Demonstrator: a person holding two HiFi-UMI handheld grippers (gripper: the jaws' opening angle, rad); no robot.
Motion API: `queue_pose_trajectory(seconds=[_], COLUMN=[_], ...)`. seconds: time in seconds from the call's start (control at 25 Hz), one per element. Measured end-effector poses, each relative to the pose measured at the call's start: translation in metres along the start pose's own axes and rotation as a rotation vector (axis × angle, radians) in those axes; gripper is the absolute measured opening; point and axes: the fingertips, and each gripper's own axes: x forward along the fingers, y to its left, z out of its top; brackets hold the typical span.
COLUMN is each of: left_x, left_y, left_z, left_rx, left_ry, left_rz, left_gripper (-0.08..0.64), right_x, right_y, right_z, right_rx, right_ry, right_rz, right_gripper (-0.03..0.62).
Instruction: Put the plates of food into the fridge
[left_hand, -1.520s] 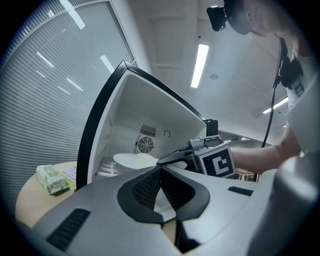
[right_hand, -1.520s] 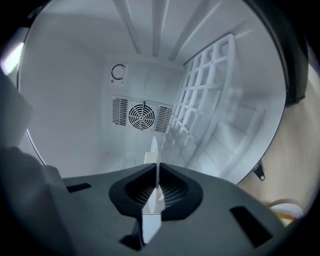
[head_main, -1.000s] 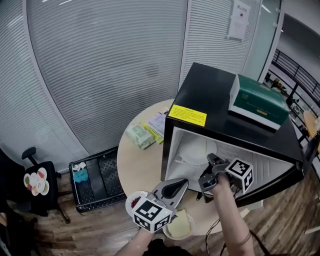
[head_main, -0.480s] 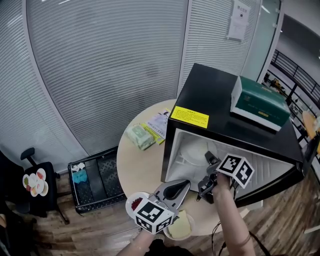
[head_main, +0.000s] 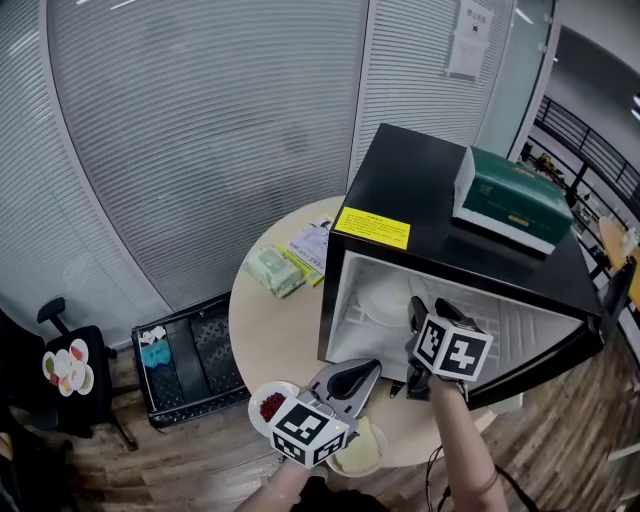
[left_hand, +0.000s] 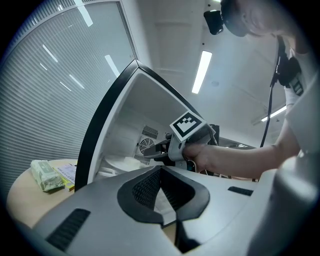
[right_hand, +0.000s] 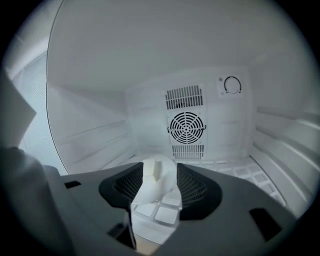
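Black outside and white within, the fridge (head_main: 440, 190) is standing open at the right of the head view. It is resting on the round beige desk (head_main: 265, 325), with a green box (head_main: 510, 200) lying on its top. The right hand-held gripper (head_main: 416, 318) is reaching into the fridge mouth. Its jaws have just been opening and are standing spread. A white plate (right_hand: 150, 192) carrying a pale chunk of food is sitting on the fridge floor between them, with the pads not pressing on it. The left hand-held gripper (head_main: 358, 373) is hovering at the lower centre, jaws apart and pinching nothing. Beneath it, at the desk's near edge, are lying a plate of red food (head_main: 268, 405) and a plate of pale yellow food (head_main: 362, 452).
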Motion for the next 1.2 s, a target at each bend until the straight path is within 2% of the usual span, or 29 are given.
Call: queue_pose_trajectory(seconds=[0.12, 0.28, 0.36, 0.68, 0.8, 0.88, 1.0, 1.16, 1.2], left_x=[0.001, 0.003, 0.005, 0.014, 0.018, 0.019, 0.018, 0.009, 0.006], left_y=[-0.005, -0.009, -0.011, -0.029, -0.043, -0.055, -0.073, -0.100, -0.106], left_z=[-0.002, -0.006, -0.006, -0.002, -0.004, -0.009, -0.020, -0.040, -0.045], left_rx=[0.006, 0.005, 0.008, 0.004, 0.013, 0.020, 0.039, 0.041, 0.045], left_ry=[0.008, 0.022, 0.023, 0.014, 0.021, 0.031, 0.058, 0.093, 0.103], left_rz=[-0.007, -0.008, -0.010, -0.039, -0.058, -0.074, -0.095, -0.126, -0.132], left_gripper=[0.005, 0.005, 0.005, 0.005, 0.005, 0.005, 0.005, 0.005, 0.005], right_x=[-0.011, -0.026, -0.035, -0.063, -0.081, -0.097, -0.125, -0.154, -0.161], right_y=[0.000, 0.012, 0.010, 0.010, 0.005, 0.001, -0.001, -0.024, -0.024], right_z=[-0.004, -0.011, -0.009, -0.008, -0.012, -0.014, -0.024, -0.068, -0.077], right_rx=[0.074, 0.220, 0.331, 0.775, 0.895, 0.910, 0.853, 0.656, 0.622], right_ry=[-0.035, -0.083, -0.131, -0.198, -0.242, -0.280, -0.322, -0.299, -0.305], right_rz=[0.040, 0.164, 0.195, 0.430, 0.526, 0.562, 0.568, 0.390, 0.381], right_gripper=[0.192, 0.185, 0.008, 0.008, 0.008, 0.008, 0.008, 0.008, 0.008])
